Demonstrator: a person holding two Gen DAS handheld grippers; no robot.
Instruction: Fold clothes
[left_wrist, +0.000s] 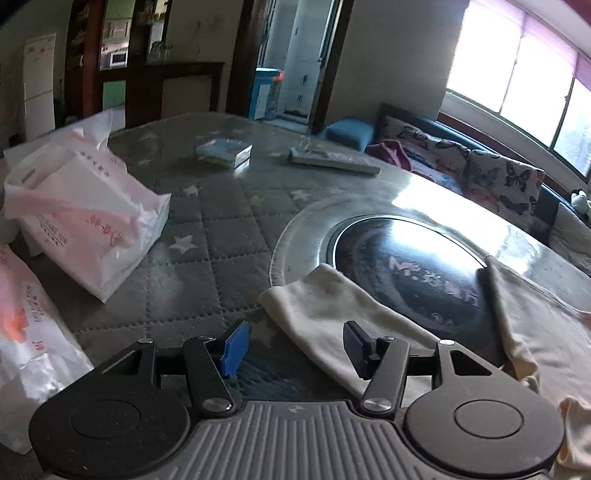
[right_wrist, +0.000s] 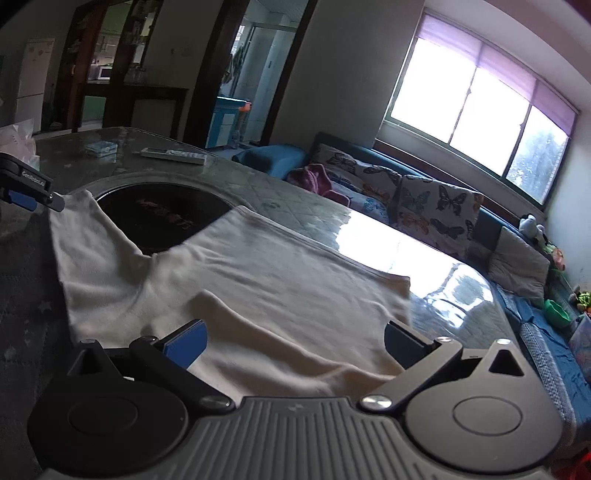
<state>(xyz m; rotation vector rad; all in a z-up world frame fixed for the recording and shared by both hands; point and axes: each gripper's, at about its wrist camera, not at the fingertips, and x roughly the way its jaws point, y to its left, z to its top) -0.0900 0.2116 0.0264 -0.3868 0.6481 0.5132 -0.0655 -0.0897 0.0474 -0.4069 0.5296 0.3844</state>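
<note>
- Left wrist view: the left gripper (left_wrist: 293, 345) sits at the bottom centre of the frame with its fingers spread, nothing between them; one pad is blue, the other dark.
- Just above and to the right of those fingers lies a sleeve of the cream-white cotton garment (left_wrist: 332, 314), flat on the worktop (left_wrist: 221, 229), a glass-topped surface over grey quilted star-print padding.
- The sleeve's end overlaps the rim of a round black inset plate (left_wrist: 406, 266) in the middle right of the frame.
- White plastic bags with pink print (left_wrist: 81, 221) stand at the left; a small packet (left_wrist: 225, 151) and a grey remote control (left_wrist: 332, 160) rest near the top centre.
- Right wrist view: the right gripper (right_wrist: 295, 345) is at the bottom centre, its fingers wide apart and holding nothing, above the garment's near edge.
- The garment (right_wrist: 258, 280) spreads across the centre of the frame, one sleeve reaching to the upper left beside the black plate (right_wrist: 166, 218).
- The left gripper (right_wrist: 26, 192) shows at the left edge, near that sleeve's tip.
- A butterfly-print sofa (right_wrist: 424, 199) runs along the right under a bright window.
</note>
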